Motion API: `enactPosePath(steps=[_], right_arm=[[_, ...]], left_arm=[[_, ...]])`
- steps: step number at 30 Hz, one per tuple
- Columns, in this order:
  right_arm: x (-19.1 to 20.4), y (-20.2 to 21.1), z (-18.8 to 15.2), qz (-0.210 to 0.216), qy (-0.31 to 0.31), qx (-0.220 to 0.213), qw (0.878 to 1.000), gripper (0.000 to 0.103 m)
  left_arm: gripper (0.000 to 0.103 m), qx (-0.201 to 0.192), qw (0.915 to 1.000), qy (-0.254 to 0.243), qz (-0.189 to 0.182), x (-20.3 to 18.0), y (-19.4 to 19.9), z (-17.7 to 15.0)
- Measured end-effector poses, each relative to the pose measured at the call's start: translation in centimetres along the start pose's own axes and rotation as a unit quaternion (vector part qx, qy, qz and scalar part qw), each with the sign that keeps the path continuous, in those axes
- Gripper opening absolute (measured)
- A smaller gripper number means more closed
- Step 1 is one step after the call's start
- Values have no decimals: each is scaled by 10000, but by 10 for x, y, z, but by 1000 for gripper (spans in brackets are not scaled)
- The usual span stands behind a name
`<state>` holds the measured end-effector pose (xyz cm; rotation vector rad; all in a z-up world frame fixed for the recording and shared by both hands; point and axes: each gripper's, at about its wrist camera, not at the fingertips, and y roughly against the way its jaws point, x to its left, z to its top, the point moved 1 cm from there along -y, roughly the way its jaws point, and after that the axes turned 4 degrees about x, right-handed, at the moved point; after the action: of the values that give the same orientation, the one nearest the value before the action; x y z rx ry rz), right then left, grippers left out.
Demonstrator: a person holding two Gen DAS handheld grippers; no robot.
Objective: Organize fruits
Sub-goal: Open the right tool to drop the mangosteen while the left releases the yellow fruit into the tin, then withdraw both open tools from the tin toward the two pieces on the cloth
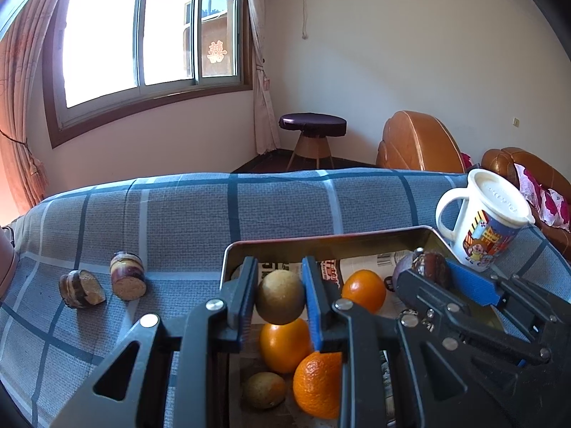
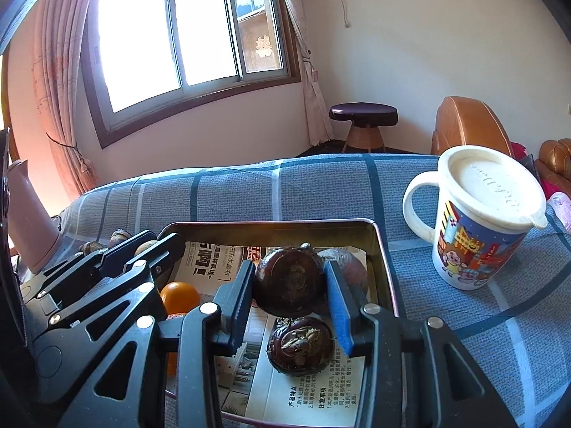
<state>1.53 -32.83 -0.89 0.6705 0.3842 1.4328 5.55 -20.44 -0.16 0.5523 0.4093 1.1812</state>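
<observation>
Left wrist view: the left gripper [image 1: 280,297] is closed on a small brown fruit [image 1: 279,296], held just above the metal tray [image 1: 321,240] that sits on the bench under a blue checked cloth [image 1: 178,214]. Inside the tray, on printed paper, lie three oranges, one below the held fruit [image 1: 283,344], one at the near edge [image 1: 317,383] and one farther back [image 1: 364,290], with a second brown fruit [image 1: 264,389] at the lower left. Two cut pieces of purple-skinned cane [image 1: 103,283] rest on the cloth to the left of the tray, well apart from it. The right gripper [image 1: 430,273] enters from the right, clamped on a dark round fruit, with a lidded cartoon mug [image 1: 485,221] just behind it. Right wrist view: the right gripper [image 2: 289,285] grips a dark round fruit [image 2: 289,283] between its blue pads (the fruit is over the tray's right half). A second dark fruit [image 2: 301,346] lies on the printed paper directly below, and a purplish one [image 2: 351,267] sits behind the right finger. The tray [image 2: 378,249] has the mug [image 2: 478,221] standing on the cloth to its right, apart from it. The left gripper [image 2: 150,246] shows at the left edge, above an orange [image 2: 180,296].
</observation>
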Motion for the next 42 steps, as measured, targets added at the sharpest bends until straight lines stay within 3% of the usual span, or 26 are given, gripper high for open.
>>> enactPosePath(steps=[7, 11, 13, 14, 15, 18, 21, 26, 30, 33, 38, 42], right_arm=[[-6, 10, -4, 277, -220, -95, 9993, 46], [-11, 24, -4, 322, -392, -408, 9979, 59], [-14, 34, -3, 396, -505, -657, 9958, 74], [-15, 39, -2, 374, -549, -794, 9946, 81], [-16, 43, -2, 323, -560, -912, 9937, 82], [-17, 49, 0, 89, -572, -1108, 9922, 82], [-19, 50, 0, -189, -636, -1205, 9905, 82], [-24, 50, -4, -420, -797, -1239, 9882, 82], [-21, 62, -8, -601, -720, -1686, 9812, 82], [-18, 73, -15, -692, -563, -2017, 9754, 83], [-6, 80, -19, -851, -369, -2171, 9717, 87], [-1, 87, -23, -995, -344, -2243, 9688, 87]], left_arm=[[27, 16, 10000, 13, -41, 2, 0, 0], [27, 30, 10000, 20, -40, 2, 0, 0], [30, 42, 10000, 41, 6, 2, -1, 0], [38, 30, 10000, 32, 27, 2, 0, 0], [54, -4, 10000, 12, 55, 1, 1, -1], [87, -204, 9995, -44, 220, -3, 9, -2], [103, -457, 9986, -42, 262, -3, 21, -4], [103, -677, 9974, 15, 256, -2, 36, -9], [103, -744, 9969, 10, 275, 2, 42, -12], [103, -875, 9954, -85, 392, 4, 50, -15], [103, -1223, 9889, -228, 815, 10, 63, -19], [103, -1291, 9881, -177, 819, 19, 69, -22]])
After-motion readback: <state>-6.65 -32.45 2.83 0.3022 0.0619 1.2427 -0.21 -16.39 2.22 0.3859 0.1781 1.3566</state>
